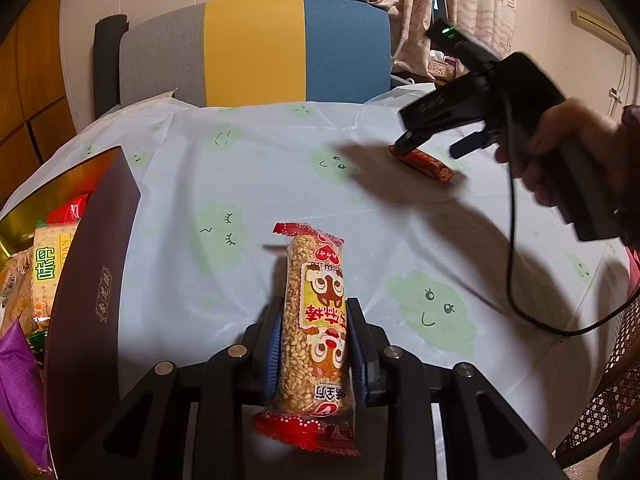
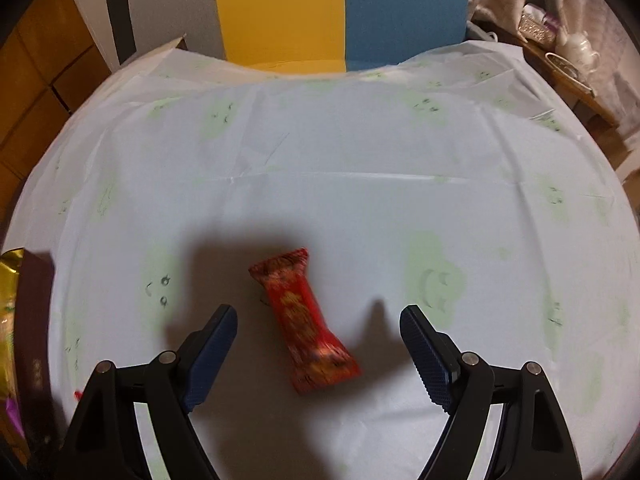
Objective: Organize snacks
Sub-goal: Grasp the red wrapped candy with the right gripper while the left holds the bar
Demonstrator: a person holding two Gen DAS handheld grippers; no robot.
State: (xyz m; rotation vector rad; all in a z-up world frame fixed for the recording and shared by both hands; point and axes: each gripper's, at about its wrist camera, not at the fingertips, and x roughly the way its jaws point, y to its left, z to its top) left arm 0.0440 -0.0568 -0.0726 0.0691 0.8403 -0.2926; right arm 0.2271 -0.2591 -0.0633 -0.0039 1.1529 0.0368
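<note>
Red-wrapped rice bar (image 1: 312, 320) sits clamped in the left claw (image 1: 314, 344) beside the snack box (image 1: 88, 280), ready for packing, while the right claw (image 2: 318, 344) hangs open over a red candy (image 2: 304, 320) on the bench (image 2: 360, 160).

Striped chair (image 1: 256, 48) behind table; curtains (image 1: 420, 8); wood cabinets (image 1: 28, 92).

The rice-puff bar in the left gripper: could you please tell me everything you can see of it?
The rice-puff bar is a long stick of golden puffed grains in a clear wrapper with crimped red ends, a yellow cartoon label and red hearts. It is sealed and looks whole. The left gripper is shut on its middle, blue pads pressing both sides, with the bar pointing away along the fingers above the tablecloth. Nothing else touches it.
</note>
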